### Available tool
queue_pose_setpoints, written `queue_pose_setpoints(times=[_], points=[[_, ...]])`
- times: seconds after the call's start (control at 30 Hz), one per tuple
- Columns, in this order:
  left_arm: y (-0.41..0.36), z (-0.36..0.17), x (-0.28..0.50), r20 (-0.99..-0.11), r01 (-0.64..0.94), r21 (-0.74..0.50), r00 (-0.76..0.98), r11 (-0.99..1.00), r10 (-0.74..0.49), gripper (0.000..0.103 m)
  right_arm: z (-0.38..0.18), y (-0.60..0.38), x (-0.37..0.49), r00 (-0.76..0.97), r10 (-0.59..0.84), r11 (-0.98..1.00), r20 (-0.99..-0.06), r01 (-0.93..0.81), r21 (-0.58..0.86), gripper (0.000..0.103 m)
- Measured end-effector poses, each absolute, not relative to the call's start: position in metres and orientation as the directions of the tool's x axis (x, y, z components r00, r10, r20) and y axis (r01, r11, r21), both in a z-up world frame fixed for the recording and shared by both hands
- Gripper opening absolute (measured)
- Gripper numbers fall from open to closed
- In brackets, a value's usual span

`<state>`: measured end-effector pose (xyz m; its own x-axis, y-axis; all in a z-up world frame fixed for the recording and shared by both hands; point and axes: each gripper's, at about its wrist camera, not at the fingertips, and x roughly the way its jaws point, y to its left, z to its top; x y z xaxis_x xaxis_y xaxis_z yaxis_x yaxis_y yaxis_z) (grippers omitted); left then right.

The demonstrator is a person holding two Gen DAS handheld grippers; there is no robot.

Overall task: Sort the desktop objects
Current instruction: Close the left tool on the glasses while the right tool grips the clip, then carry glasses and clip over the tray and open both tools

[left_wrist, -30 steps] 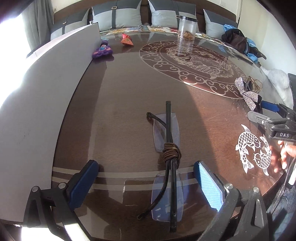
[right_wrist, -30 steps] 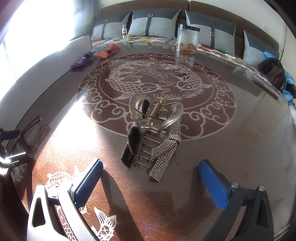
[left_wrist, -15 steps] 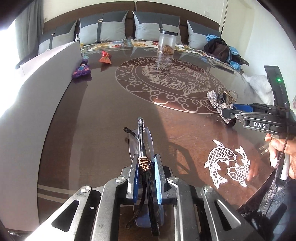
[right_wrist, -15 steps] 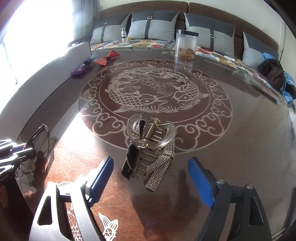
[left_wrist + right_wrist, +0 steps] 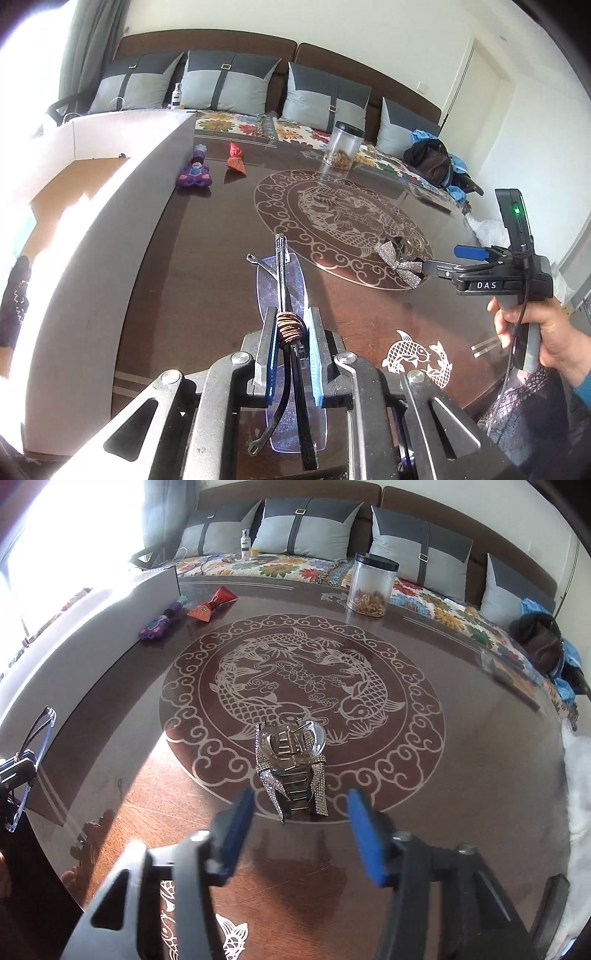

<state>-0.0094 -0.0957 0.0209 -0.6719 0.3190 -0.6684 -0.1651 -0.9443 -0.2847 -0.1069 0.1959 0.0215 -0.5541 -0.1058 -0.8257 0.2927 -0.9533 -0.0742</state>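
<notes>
My left gripper [image 5: 291, 314] is shut on folded rimless glasses [image 5: 280, 273] with black arms and a brown hair tie wound round them. It holds them tilted above the dark table [image 5: 207, 280]. The same glasses [image 5: 38, 734] show at the left edge of the right wrist view. A clear hair clip with a rhinestone bow [image 5: 291, 764] stands on the table's fish pattern. My right gripper [image 5: 300, 794] hangs over it, jaws opening and blurred. The bow's lower ends sit between the fingertips with a gap on each side. A hand holds the right gripper [image 5: 443, 258] beside the hair clip [image 5: 399, 258].
A white board wall [image 5: 110, 229] runs along the table's left side. At the far end lie a purple toy [image 5: 194, 177], a red-orange pouch [image 5: 236, 162] and a clear jar [image 5: 341, 147]. Behind is a sofa with cushions and a dark bag [image 5: 428, 162].
The left gripper shut on the glasses and lifted them off the table, tilting up. The right gripper rose a little and its fingers stand closer around the hair clip.
</notes>
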Motion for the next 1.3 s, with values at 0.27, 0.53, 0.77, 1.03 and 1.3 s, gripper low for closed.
queue_pose_setpoints(times=[0.27,0.53,0.77,1.03,1.3], points=[[-0.109,0.026,-0.001,-0.65,-0.155,-0.326,-0.679,-0.933,0.34,0.014,-0.013,0.169,-0.15,-0.512,-0.101,-0.936,-0.853,0.338,-0.093,0.037],[-0.176,0.095,0.003,-0.531,-0.113,-0.41,-0.777,-0.905,0.338,0.014,0.07,0.117,-0.119,-0.61,-0.297,-0.9,-0.735,0.435,0.003,0.025],[-0.29,0.123,-0.018,-0.576,0.064,-0.321,-0.805,-0.945,0.141,0.014,0.137,0.0,-0.101,-0.536,-0.603,-0.77,-0.591,0.586,0.254,0.025],[-0.365,0.055,-0.057,-0.817,0.283,-0.226,-0.576,-0.932,0.023,0.032,0.091,-0.159,-0.084,-0.329,-0.659,-0.671,-0.677,0.663,0.332,0.032],[-0.379,0.048,-0.012,-0.789,0.378,-0.203,-0.61,-0.903,-0.078,0.085,0.078,-0.153,-0.05,-0.361,-0.616,-0.682,-0.7,0.689,0.245,0.086]])
